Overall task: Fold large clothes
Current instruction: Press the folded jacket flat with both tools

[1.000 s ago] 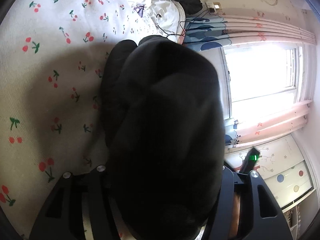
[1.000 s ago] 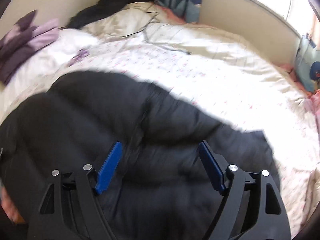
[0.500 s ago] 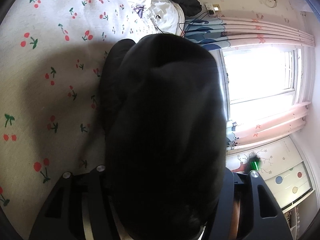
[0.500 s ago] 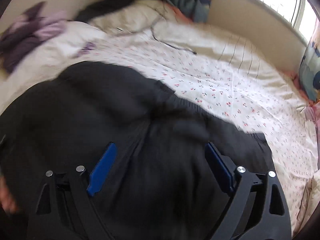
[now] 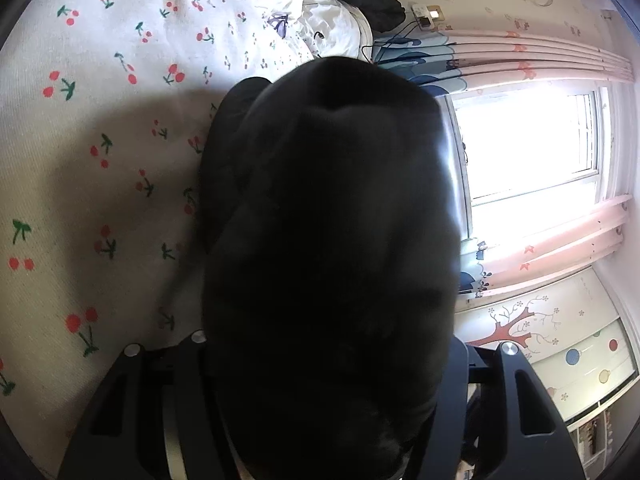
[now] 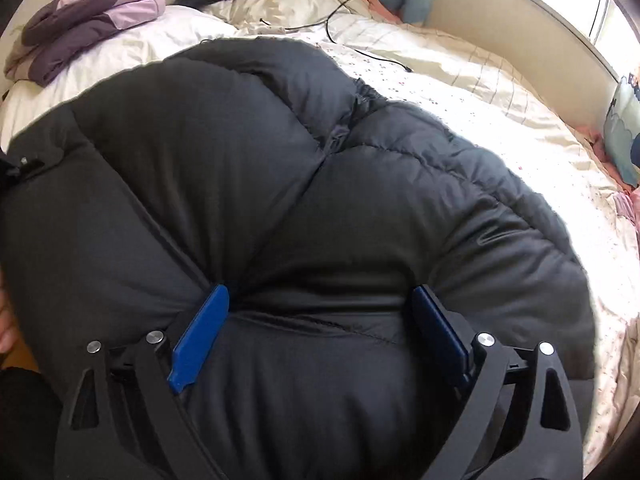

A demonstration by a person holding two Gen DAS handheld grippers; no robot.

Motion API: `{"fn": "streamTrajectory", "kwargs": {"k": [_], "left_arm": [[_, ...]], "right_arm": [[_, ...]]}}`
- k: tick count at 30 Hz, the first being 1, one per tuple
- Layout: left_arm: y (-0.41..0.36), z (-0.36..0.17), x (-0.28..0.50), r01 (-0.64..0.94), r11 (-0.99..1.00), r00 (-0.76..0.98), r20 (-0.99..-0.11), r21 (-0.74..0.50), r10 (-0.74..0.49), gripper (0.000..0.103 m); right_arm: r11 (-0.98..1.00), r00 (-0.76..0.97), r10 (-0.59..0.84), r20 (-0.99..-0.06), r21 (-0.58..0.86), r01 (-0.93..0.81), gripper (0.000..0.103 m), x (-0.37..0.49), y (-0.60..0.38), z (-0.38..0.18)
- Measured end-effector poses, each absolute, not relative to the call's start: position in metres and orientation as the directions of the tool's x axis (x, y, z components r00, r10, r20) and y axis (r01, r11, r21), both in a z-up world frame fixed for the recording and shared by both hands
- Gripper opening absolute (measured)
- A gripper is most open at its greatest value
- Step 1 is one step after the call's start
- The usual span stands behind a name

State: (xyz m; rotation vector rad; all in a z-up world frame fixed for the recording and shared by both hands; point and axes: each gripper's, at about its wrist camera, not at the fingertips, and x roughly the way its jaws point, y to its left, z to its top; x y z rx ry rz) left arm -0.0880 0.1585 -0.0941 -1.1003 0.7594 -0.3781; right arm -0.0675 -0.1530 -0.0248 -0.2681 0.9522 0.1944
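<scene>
Sunlit through a window (image 5: pixel 528 140) with pink curtains (image 5: pixel 552 240), the bedroom held a bed (image 6: pixel 460 92) under a cherry-print sheet (image 5: pixel 100 160). The right tool (image 6: pixel 320 300) pointed down with its blue fingers (image 6: pixel 200 328) spread wide, pressed into the black puffy jacket (image 6: pixel 280 200); its jaws had just been opening, a bulge of jacket lay between them, and the pads did not pinch it. The left tool (image 5: pixel 328 360) was clamped on a thick bundle of the same jacket (image 5: pixel 328 220), which hid its fingers and filled the middle of that view. The jacket lay spread on the bed. Farther off, a purple garment (image 6: pixel 88 20) sat near the pillows, and a black cable (image 6: pixel 340 4) trailed across the bedding.
</scene>
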Motion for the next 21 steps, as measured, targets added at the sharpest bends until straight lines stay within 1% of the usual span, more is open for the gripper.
{"fn": "streamTrajectory", "kwargs": {"k": [1,3,6,8,10,13,16,17,19,21], "left_arm": [[0.159,-0.093,-0.09,-0.086,0.428,0.695,-0.362,-0.9,-0.621,0.058],[0.161,-0.093,-0.093,-0.08,0.441,0.694,-0.367,-0.894,-0.62,0.058],[0.162,-0.096,-0.093,-0.083,0.443,0.688,-0.373,-0.893,-0.623,0.058],[0.161,-0.094,-0.092,-0.087,0.456,0.69,-0.383,-0.886,-0.614,0.06],[0.157,-0.09,-0.091,-0.086,0.49,0.691,-0.406,-0.868,-0.599,0.062],[0.148,-0.08,-0.093,-0.084,0.589,0.687,-0.474,-0.804,-0.55,0.062],[0.137,-0.069,-0.094,-0.058,0.685,0.69,-0.525,-0.726,-0.498,0.063],[0.134,-0.067,-0.094,-0.055,0.712,0.693,-0.541,-0.7,-0.477,0.063],[0.127,-0.063,-0.095,-0.046,0.748,0.695,-0.559,-0.662,-0.452,0.063],[0.12,-0.058,-0.086,-0.038,0.784,0.696,-0.58,-0.619,-0.424,0.064]], "right_arm": [[0.955,0.562,0.051,-0.825,-0.124,-0.269,0.089,-0.067,-0.156,-0.022],[0.964,0.592,0.075,-0.803,-0.093,-0.248,0.089,-0.068,-0.158,-0.011],[0.969,0.638,0.065,-0.767,-0.106,-0.225,0.089,-0.06,-0.164,0.006],[0.975,0.62,0.057,-0.783,-0.091,-0.204,0.09,-0.05,-0.169,0.002],[0.976,0.583,0.058,-0.81,-0.076,-0.202,0.094,-0.042,-0.169,-0.015],[0.98,0.594,0.074,-0.801,-0.052,-0.192,0.094,-0.043,-0.167,-0.016],[0.988,0.649,0.091,-0.755,-0.012,-0.153,0.094,-0.06,-0.179,-0.006],[0.989,0.651,0.09,-0.754,-0.01,-0.148,0.094,-0.062,-0.181,-0.007],[0.984,0.618,0.076,-0.782,-0.04,-0.172,0.094,-0.065,-0.18,-0.02],[0.984,0.616,0.079,-0.784,-0.037,-0.174,0.094,-0.07,-0.179,-0.02]]}}
